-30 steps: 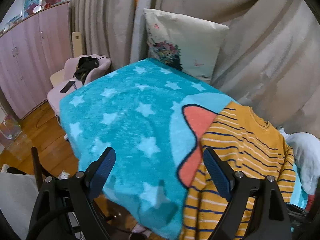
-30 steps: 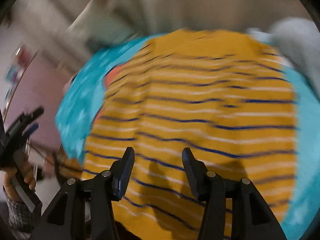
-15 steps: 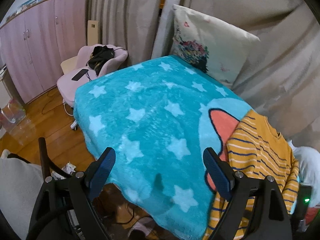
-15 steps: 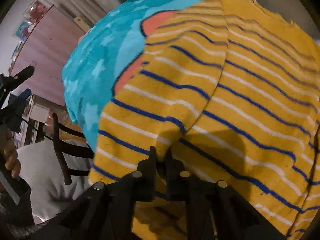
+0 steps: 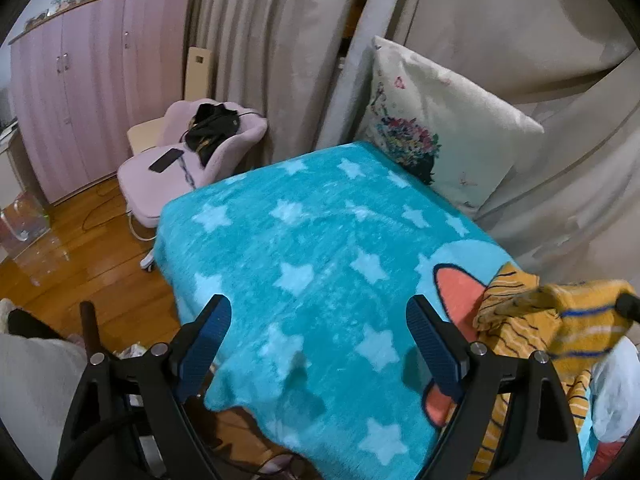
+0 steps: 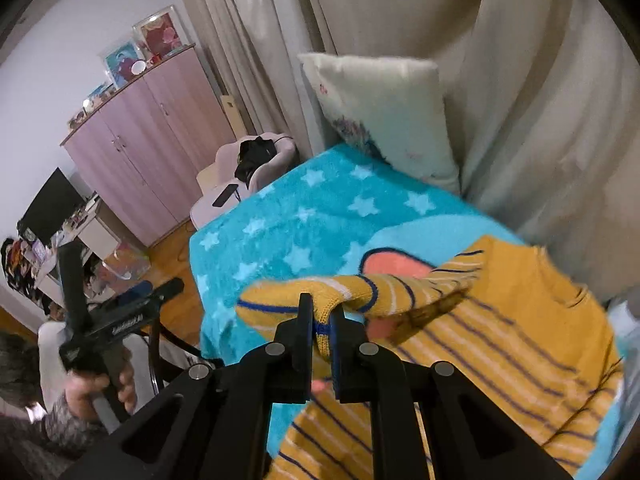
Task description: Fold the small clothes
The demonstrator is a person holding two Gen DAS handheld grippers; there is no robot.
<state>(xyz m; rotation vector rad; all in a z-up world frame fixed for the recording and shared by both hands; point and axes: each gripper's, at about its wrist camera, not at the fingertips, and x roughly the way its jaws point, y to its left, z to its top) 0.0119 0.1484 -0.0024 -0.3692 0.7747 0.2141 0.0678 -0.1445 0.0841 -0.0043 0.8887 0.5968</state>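
Observation:
A yellow sweater with blue and white stripes (image 6: 520,340) lies on the right part of a turquoise star blanket (image 6: 304,220). My right gripper (image 6: 321,322) is shut on the sweater's left edge and holds that fold lifted above the rest. In the left wrist view the lifted sweater (image 5: 560,312) hangs at the far right over the blanket (image 5: 312,248). My left gripper (image 5: 318,340) is open and empty above the blanket's near left part, apart from the sweater. It also shows in the right wrist view (image 6: 132,312), held by a hand.
A floral pillow (image 5: 436,120) leans on beige curtains (image 5: 500,20) behind the blanket. A pink chair (image 5: 188,156) with a black garment and a phone stands left of it, before a pink wardrobe (image 5: 88,80). A white cloth (image 5: 612,396) lies at far right. Wooden floor at left.
My right gripper closed on the sweater's edge and lifted it up off the blanket. My left gripper drew back to the left, staying open.

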